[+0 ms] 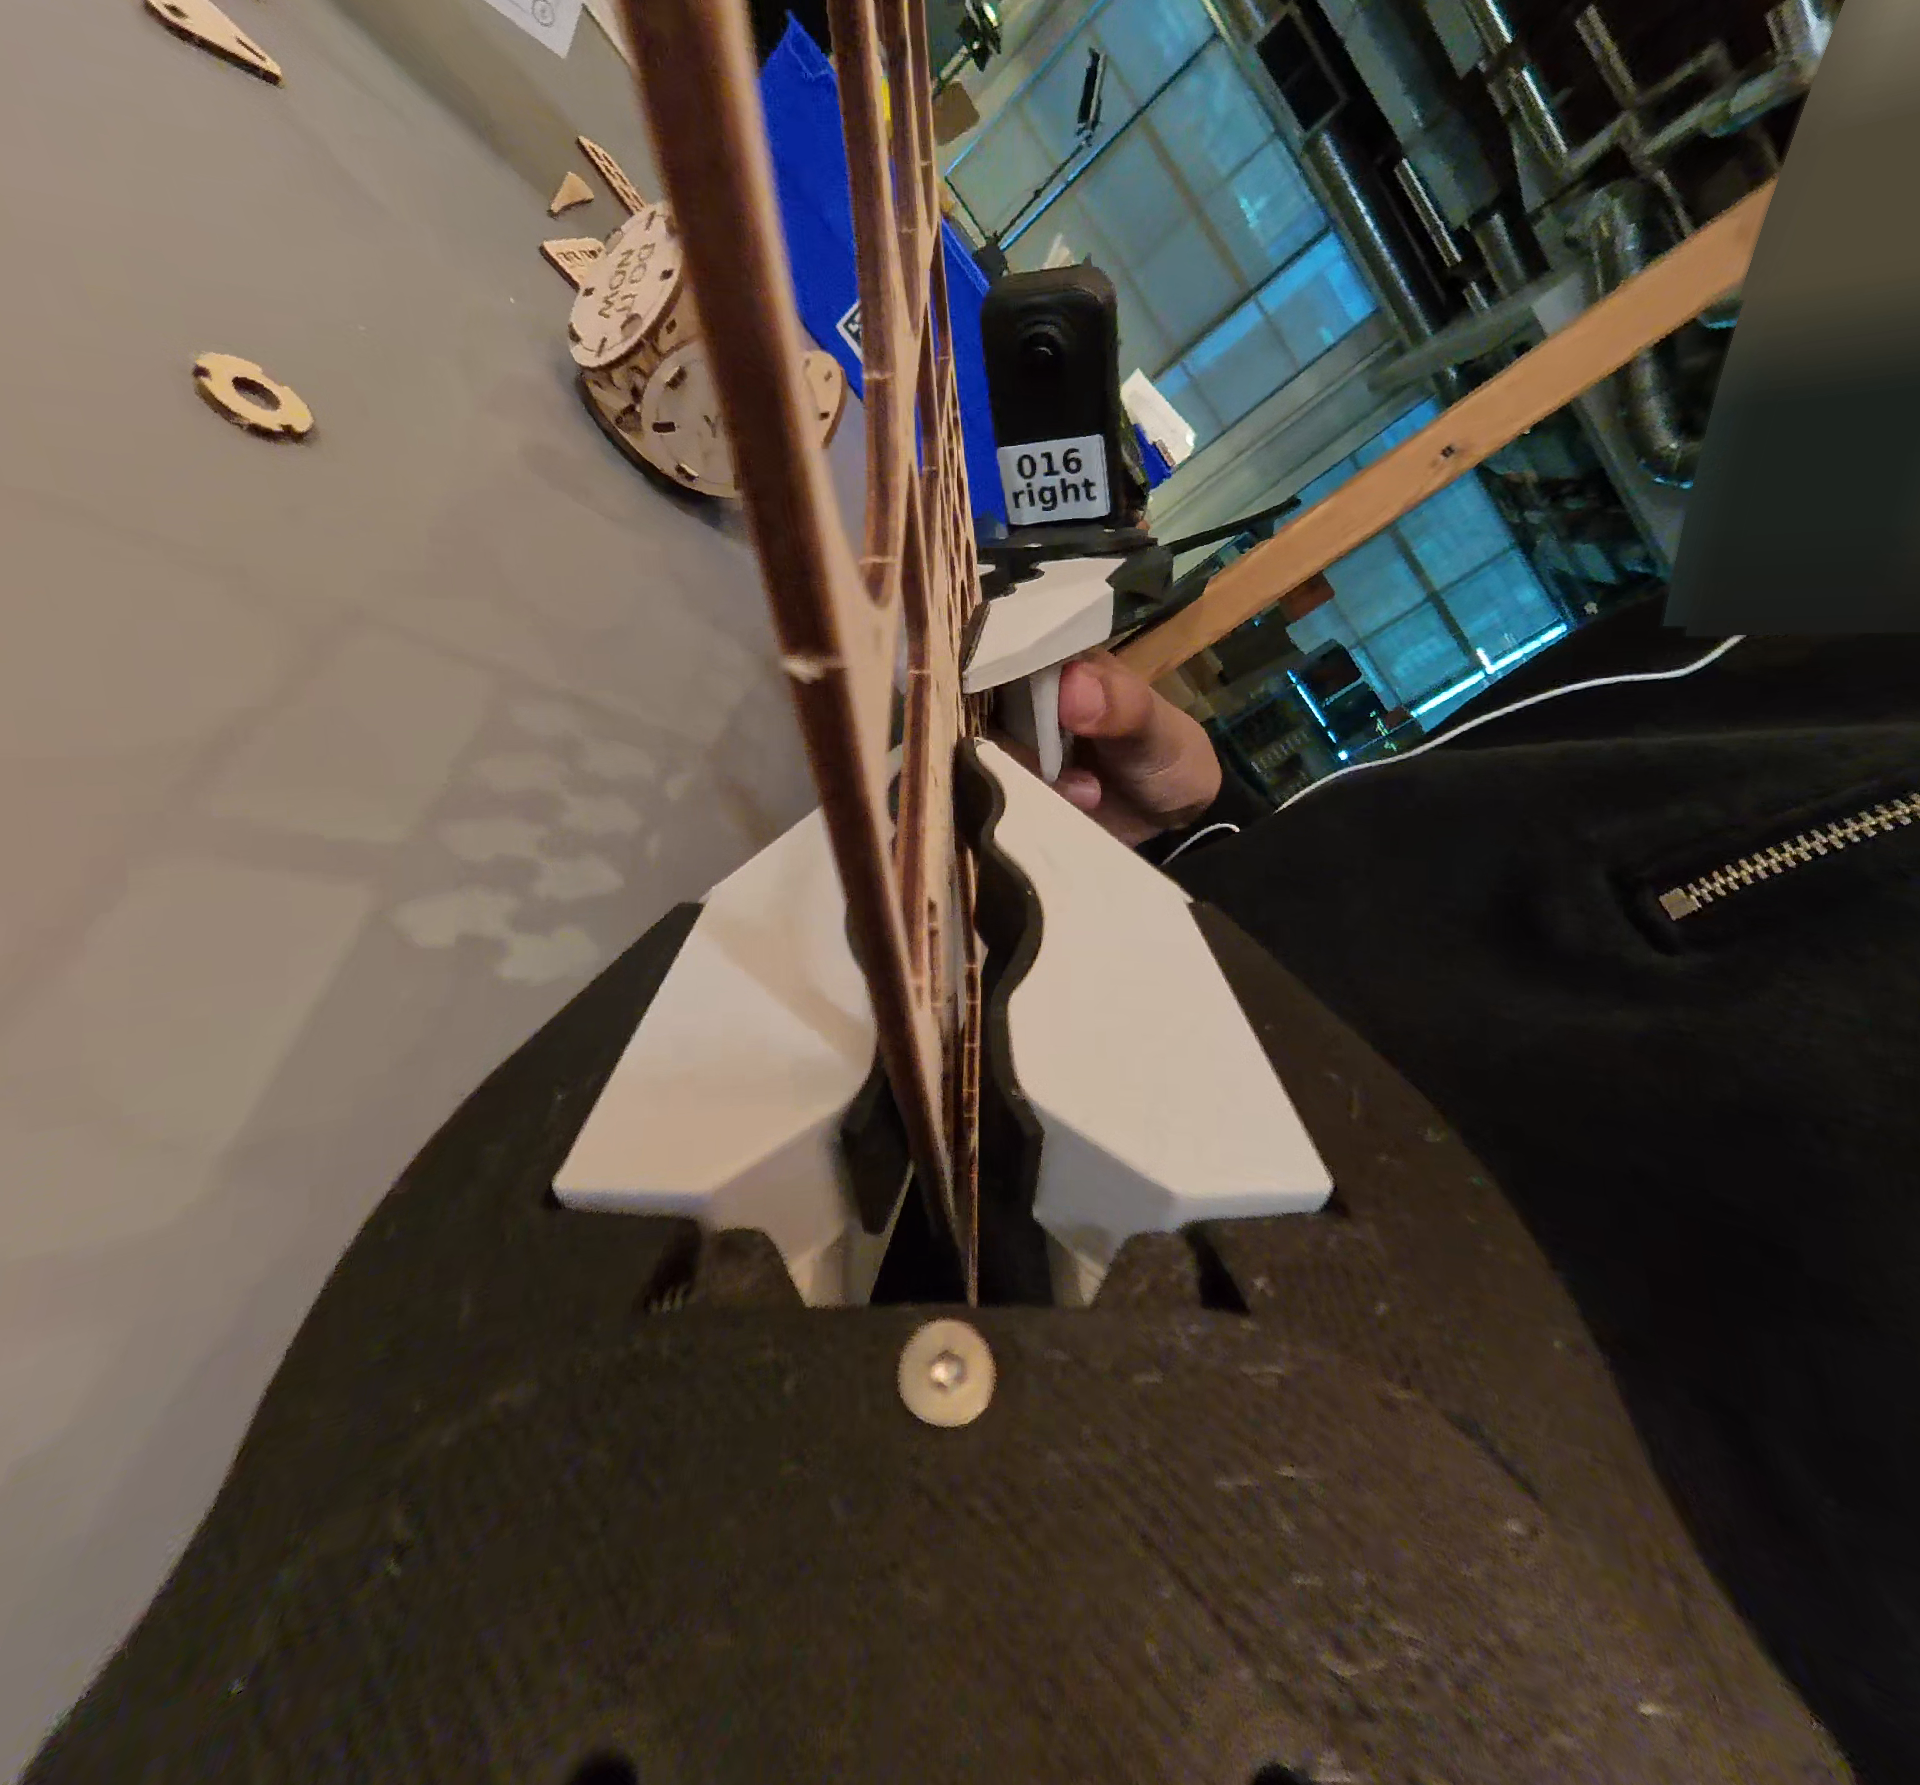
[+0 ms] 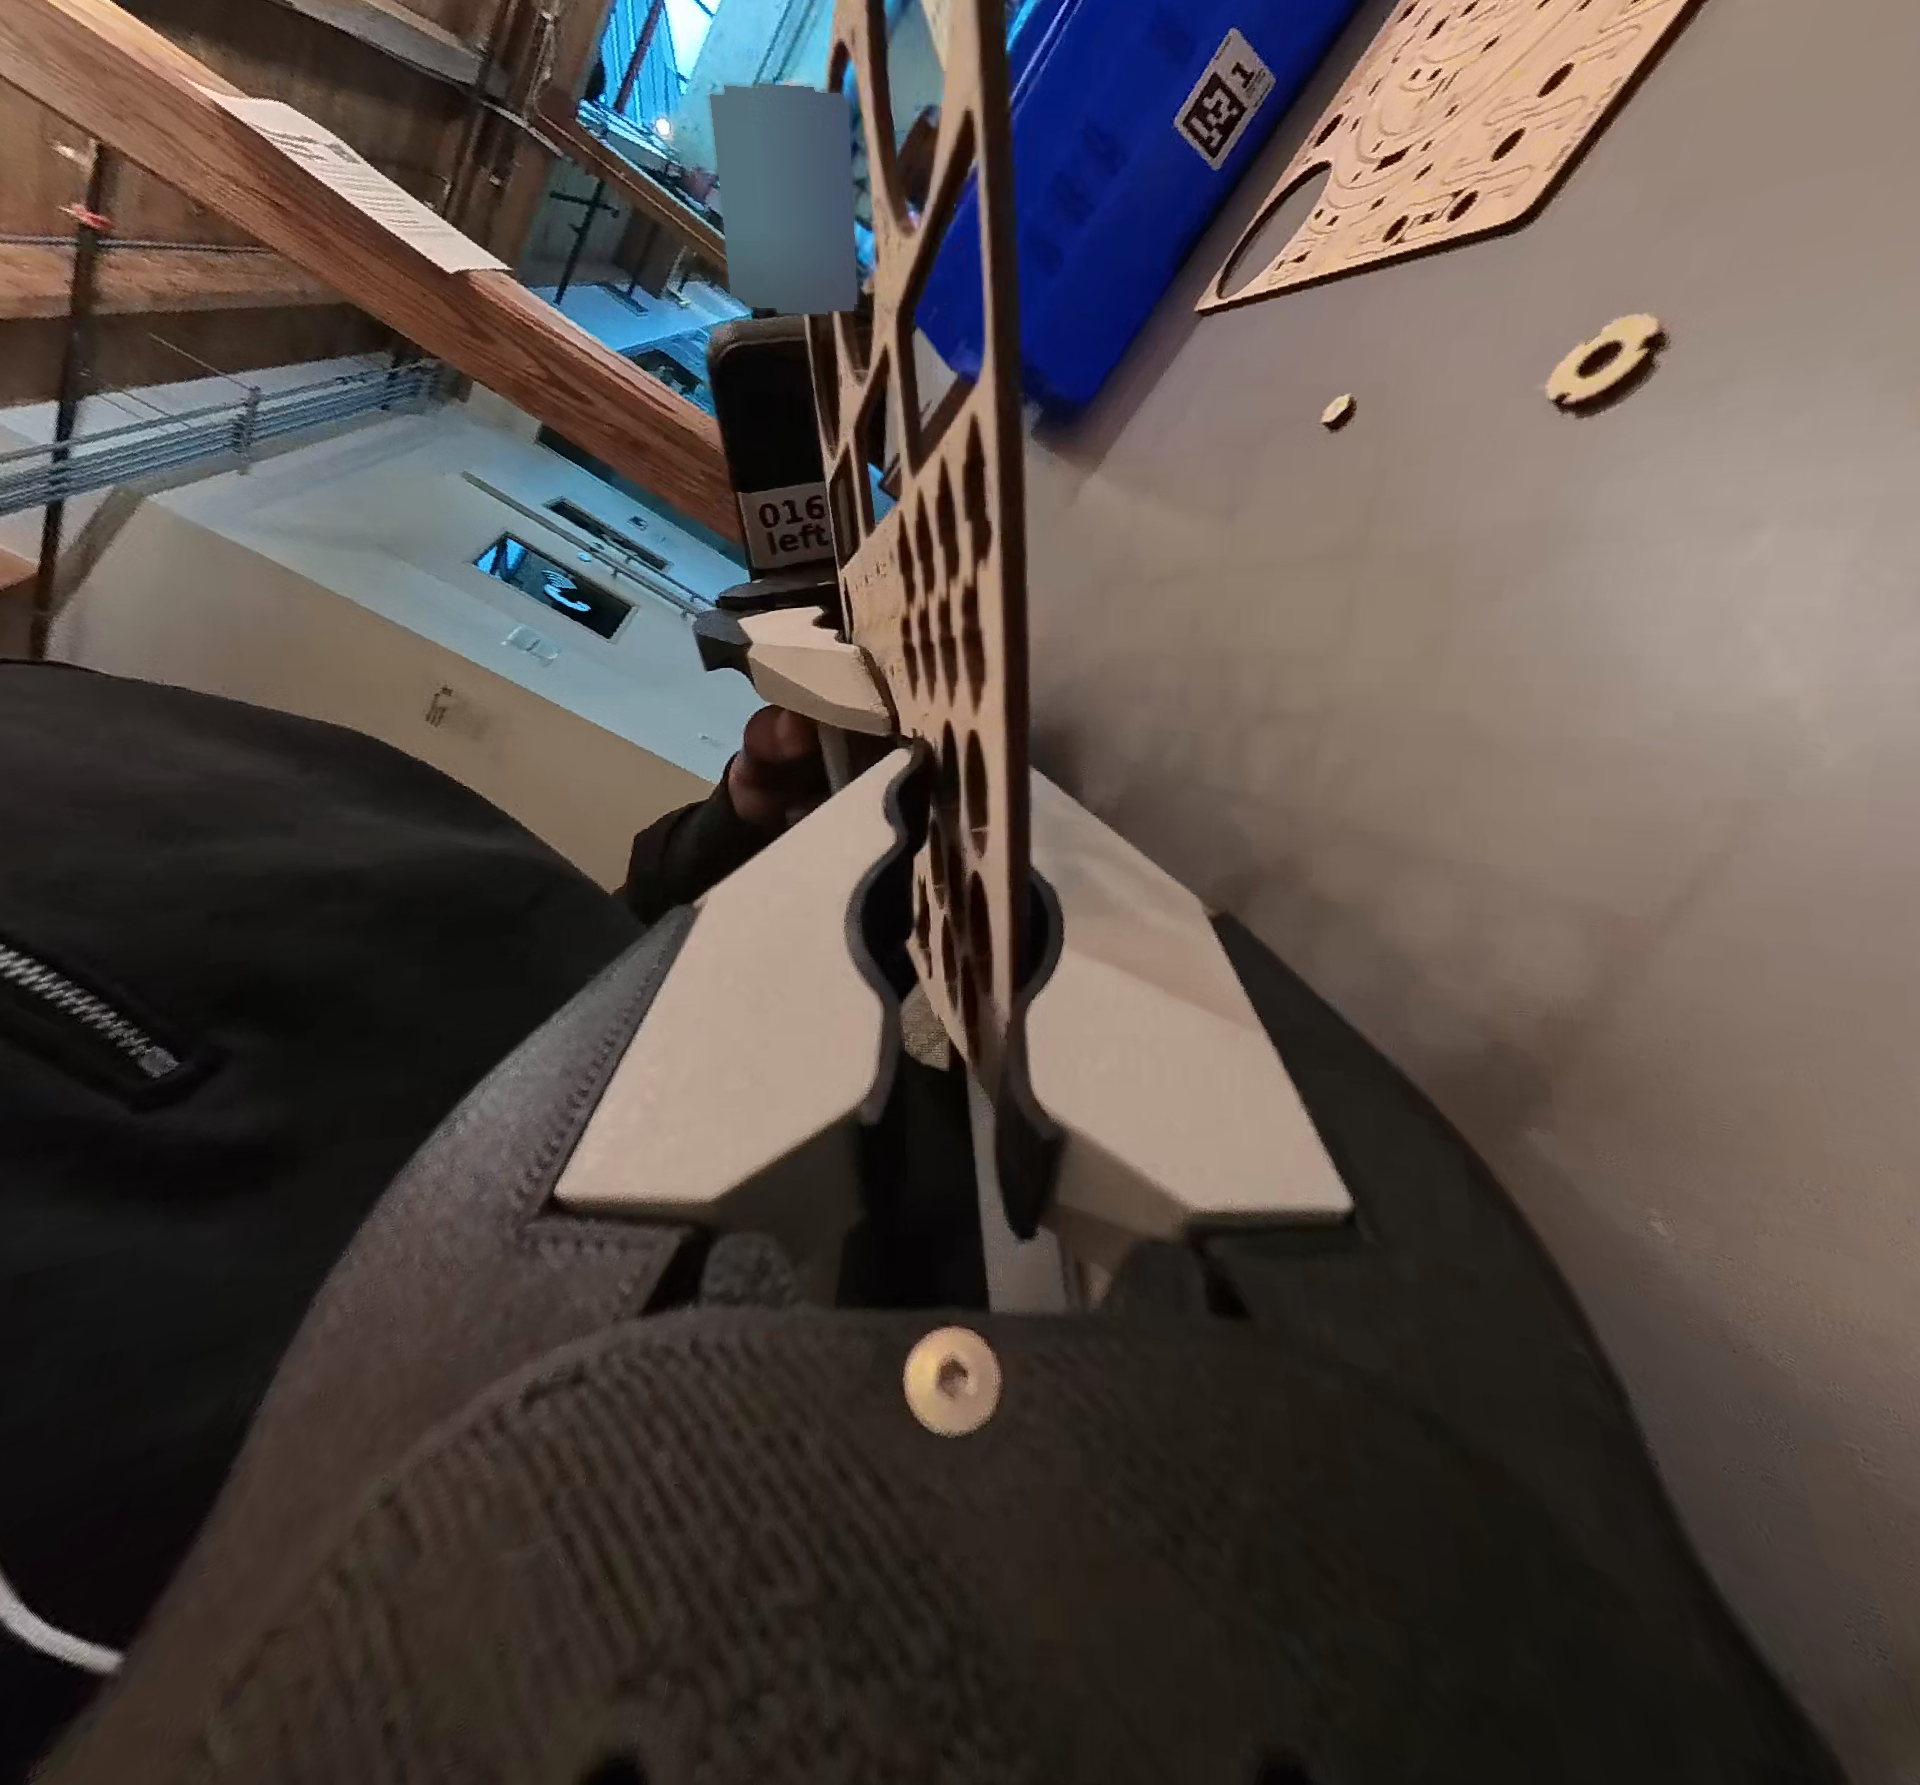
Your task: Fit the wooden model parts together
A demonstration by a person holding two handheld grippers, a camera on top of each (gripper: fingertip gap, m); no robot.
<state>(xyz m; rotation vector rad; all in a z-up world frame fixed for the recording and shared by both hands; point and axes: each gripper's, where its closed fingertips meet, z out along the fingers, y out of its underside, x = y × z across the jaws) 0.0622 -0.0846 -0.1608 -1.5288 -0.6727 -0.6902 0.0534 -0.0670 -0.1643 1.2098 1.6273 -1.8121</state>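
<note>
In the left wrist view, the left gripper [image 1: 940, 904] is clamping a laser-cut plywood sheet [image 1: 831, 447] edge-on at centre frame, probably to steady it above the grey table [image 1: 260, 696]. In the right wrist view, the right gripper [image 2: 966, 862] is pinching the same sheet's opposite edge at centre frame, sharing the load.

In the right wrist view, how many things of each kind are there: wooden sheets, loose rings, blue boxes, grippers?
Wooden cut-out sheets: 2, one upright, one flat
Loose wooden rings: 2
Blue box: 1
Grippers: 2
Total: 7
</note>
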